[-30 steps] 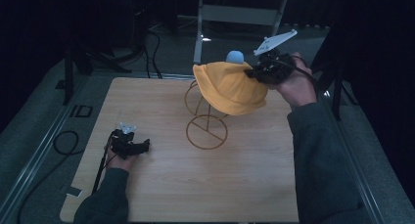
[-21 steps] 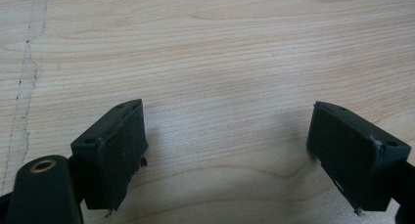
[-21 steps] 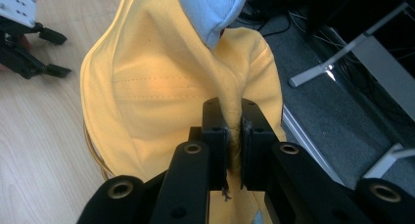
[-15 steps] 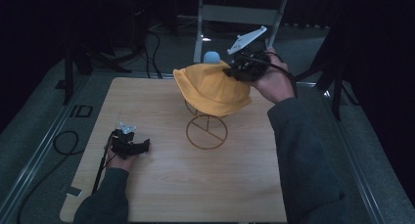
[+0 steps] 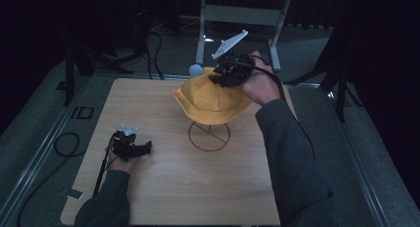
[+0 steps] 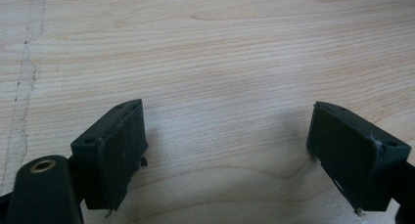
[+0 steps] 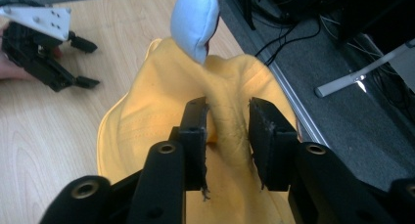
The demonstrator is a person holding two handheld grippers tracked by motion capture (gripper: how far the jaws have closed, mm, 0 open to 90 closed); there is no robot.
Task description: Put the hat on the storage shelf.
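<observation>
A yellow bucket hat [image 5: 210, 102] hangs over a wire stand whose ring base [image 5: 209, 136] sits on the middle of the wooden table [image 5: 148, 98]. The stand's pale blue ball [image 5: 196, 69] pokes out at the hat's far left edge. My right gripper [image 5: 223, 74] is shut on a fold of the hat's crown [image 7: 227, 131], with the blue ball [image 7: 195, 21] just beyond its jaws. At the table's left, my left gripper [image 5: 144, 147] rests on the bare wood, open, with nothing between its fingers [image 6: 115, 150].
Behind the table stands a grey metal frame leg [image 5: 200, 33]. Black cables [image 5: 67, 142] lie on the floor at the left, past the table's rail. The left gripper [image 7: 85, 62] lies well apart from the hat.
The right gripper has carried the hat leftward and lower, so it now drapes over the stand. The left gripper has stayed put.
</observation>
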